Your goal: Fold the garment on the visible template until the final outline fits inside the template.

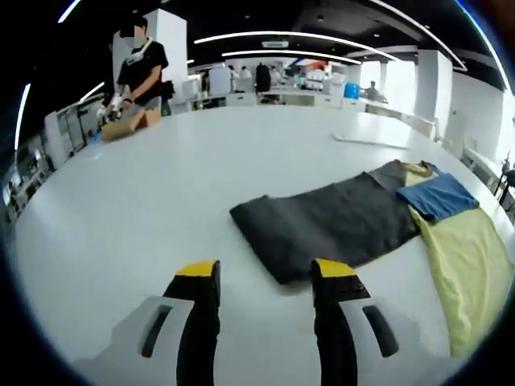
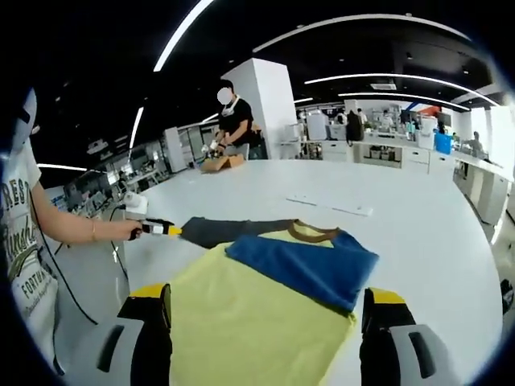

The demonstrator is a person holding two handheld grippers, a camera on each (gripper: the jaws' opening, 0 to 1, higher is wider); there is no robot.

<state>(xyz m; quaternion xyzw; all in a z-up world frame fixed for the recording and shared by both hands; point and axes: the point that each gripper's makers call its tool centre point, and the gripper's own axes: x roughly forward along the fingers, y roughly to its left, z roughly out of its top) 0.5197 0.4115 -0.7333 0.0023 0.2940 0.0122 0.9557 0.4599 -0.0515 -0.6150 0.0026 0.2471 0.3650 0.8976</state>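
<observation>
left gripper point(image 1: 265, 281) is released, jaws apart, empty above the white table point(image 1: 145, 209). right gripper point(image 2: 265, 310) likewise gapes over the yellow template point(image 2: 241, 330). at twelve o'clock lies the garment point(image 2: 302, 269), its dark part point(image 1: 330, 225) beyond.

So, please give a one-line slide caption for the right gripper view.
Open right tool above yellow cloth and blue fold on white table.

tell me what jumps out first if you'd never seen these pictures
The colour-block garment spread on the white table: a yellow body with a blue panel folded across it and a dark grey part stretching beyond. The left tongs stand open just short of that grey edge, and the right tongs straddle the yellow.
</observation>
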